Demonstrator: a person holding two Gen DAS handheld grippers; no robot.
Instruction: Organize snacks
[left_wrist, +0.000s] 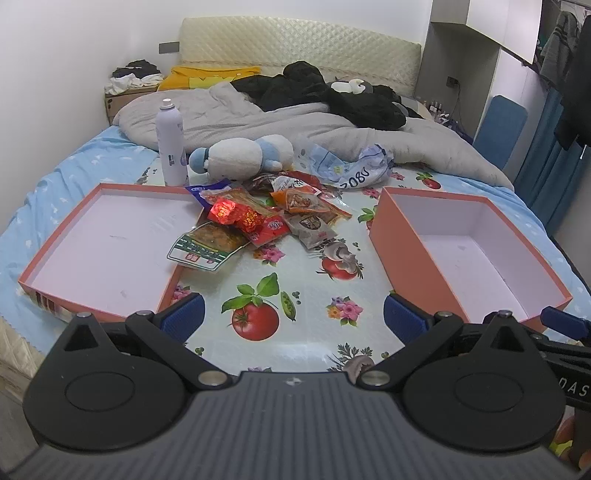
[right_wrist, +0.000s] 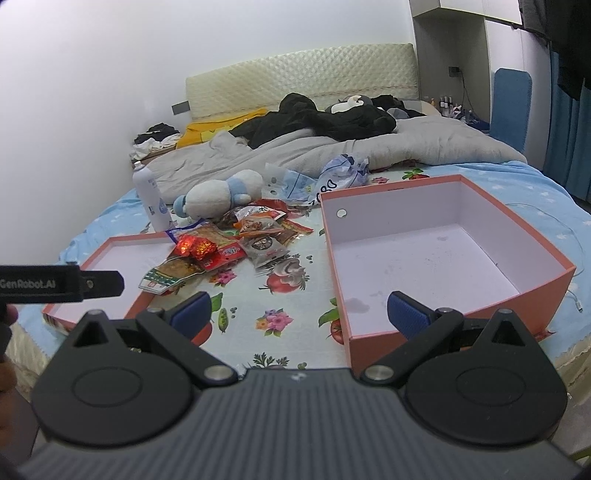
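Low over the near edge of the bed, you held your left claw (left_wrist: 293, 319) and right claw (right_wrist: 299, 314) level, jaws spread wide, gripping nothing. Beyond them the snack packets (left_wrist: 258, 218) lay heaped on the patterned cloth (left_wrist: 295, 280), between the shallow lid (left_wrist: 55, 254) and deeper box (right_wrist: 517, 229).

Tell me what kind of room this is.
A bedroom, most likely. The snack pile sits on a bed with a padded headboard and a rumpled grey duvet, and clothes hang at a wardrobe on the right.
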